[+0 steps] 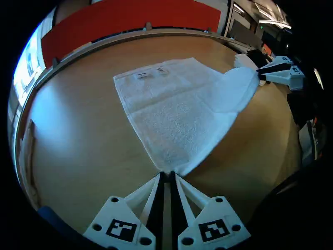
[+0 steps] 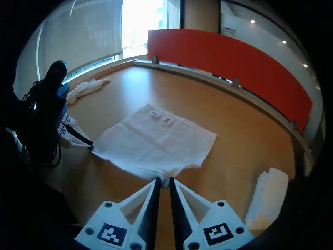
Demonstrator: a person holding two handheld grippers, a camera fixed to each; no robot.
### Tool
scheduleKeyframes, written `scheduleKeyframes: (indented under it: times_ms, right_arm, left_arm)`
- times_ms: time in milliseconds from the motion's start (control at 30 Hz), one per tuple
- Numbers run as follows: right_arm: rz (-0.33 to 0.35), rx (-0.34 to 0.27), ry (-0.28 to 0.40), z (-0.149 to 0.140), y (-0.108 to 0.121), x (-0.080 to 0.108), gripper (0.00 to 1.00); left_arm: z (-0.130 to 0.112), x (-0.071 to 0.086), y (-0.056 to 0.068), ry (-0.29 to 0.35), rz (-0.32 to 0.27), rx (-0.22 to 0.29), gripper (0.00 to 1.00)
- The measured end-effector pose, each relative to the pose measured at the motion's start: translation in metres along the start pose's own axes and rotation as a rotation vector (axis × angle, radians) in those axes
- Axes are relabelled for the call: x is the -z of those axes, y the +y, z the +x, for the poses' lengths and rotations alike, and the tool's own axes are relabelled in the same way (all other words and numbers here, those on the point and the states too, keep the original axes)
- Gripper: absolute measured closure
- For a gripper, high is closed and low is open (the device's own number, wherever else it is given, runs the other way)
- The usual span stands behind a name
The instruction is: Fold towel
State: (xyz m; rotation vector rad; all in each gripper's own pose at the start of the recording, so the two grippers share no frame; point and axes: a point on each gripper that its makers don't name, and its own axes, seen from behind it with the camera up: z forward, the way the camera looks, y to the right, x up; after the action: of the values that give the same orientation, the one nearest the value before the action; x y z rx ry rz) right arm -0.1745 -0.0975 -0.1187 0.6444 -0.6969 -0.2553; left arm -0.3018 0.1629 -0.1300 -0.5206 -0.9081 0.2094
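Left gripper view: left gripper (image 1: 168,174) and right gripper (image 1: 259,74) each clench a towel (image 1: 175,108) corner at their tips; folding appears barely begun.

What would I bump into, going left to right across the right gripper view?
Left gripper → towel → stack of white cloths

A white towel (image 2: 154,141) lies spread out at the centre of a curved wooden table (image 2: 233,137). A crumpled cloth (image 2: 87,88) rests near the table's edge at upper left, and a stack of folded cloths (image 2: 268,196) sits at lower right.
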Motion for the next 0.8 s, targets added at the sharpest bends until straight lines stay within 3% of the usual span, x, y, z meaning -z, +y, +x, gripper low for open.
scheduleKeyframes:
  times_ms: [367,800]
  right_arm:
    - [0.001,0.002,0.011,0.004,0.000,0.001,0.83]
    - [-0.007,0.009,0.024,0.012,0.005,0.006,0.83]
  left_arm:
    - [0.009,0.008,-0.006,0.016,-0.015,0.048,0.92]
    - [0.051,0.044,-0.019,0.076,-0.030,0.131,0.92]
